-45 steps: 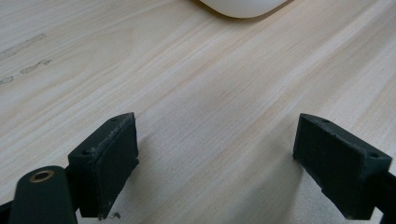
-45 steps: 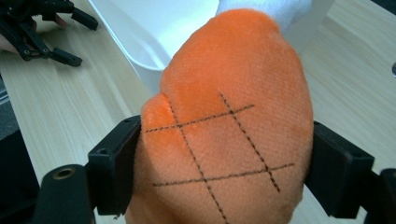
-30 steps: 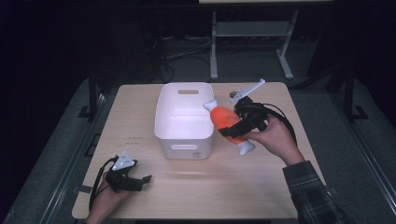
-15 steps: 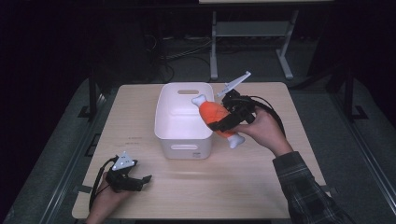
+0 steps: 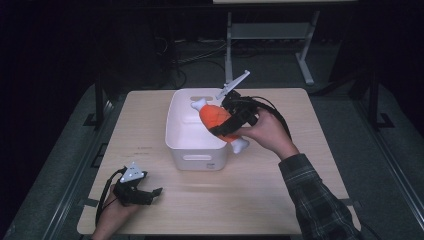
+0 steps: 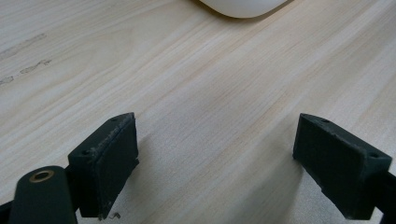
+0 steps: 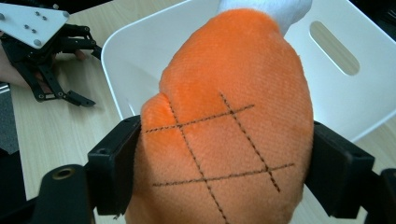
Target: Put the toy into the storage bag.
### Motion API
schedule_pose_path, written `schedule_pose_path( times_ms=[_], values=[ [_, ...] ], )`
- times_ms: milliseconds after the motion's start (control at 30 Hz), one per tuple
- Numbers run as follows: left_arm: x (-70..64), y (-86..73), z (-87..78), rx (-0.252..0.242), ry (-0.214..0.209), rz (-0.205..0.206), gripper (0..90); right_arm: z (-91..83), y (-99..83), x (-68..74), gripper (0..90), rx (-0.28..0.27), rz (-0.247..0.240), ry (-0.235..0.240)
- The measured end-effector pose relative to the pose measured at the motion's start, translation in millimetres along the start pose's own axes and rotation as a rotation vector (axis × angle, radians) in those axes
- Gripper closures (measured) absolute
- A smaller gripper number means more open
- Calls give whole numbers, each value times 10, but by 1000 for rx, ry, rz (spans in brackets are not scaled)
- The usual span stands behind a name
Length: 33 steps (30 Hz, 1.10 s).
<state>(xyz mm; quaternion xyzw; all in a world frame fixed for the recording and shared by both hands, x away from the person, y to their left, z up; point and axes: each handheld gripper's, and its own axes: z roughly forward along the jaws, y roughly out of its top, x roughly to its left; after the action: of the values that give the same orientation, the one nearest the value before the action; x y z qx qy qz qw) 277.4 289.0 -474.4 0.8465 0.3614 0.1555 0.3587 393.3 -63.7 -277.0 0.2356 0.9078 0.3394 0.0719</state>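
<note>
My right gripper (image 5: 226, 126) is shut on an orange plush toy (image 5: 215, 118) with white ends and stitched cross lines, held over the right rim of a white bin (image 5: 186, 141). In the right gripper view the orange plush toy (image 7: 229, 135) bulges between the two black jaws, with the white bin (image 7: 345, 100) open behind it. My left gripper (image 5: 150, 195) rests open on the wooden table (image 5: 260, 185) near the front left corner. In the left gripper view its jaws stand wide apart over bare wood, and the left gripper (image 6: 215, 172) holds nothing.
The bin has handle slots in its end walls and stands at the table's middle. Bare tabletop lies to the left, right and front of it. A metal stand (image 5: 265, 35) and cables are on the dark floor beyond the far edge.
My right gripper has carried the plush toy leftward, from beside the bin's right wall to over its rim. The left gripper has stayed in place.
</note>
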Motion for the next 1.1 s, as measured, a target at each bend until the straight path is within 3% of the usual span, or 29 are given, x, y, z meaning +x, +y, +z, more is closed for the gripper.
schedule_pose_path(
  times_ms=[500, 1100],
  values=[
    [3, 0, -3, 5, 0, 4, 130, 189, 260, 33, 205, 23, -67, 12],
    [5, 1, -3, 6, 1, 8, 130, 517, 461, 11, 199, 76, -95, 31]
  ],
)
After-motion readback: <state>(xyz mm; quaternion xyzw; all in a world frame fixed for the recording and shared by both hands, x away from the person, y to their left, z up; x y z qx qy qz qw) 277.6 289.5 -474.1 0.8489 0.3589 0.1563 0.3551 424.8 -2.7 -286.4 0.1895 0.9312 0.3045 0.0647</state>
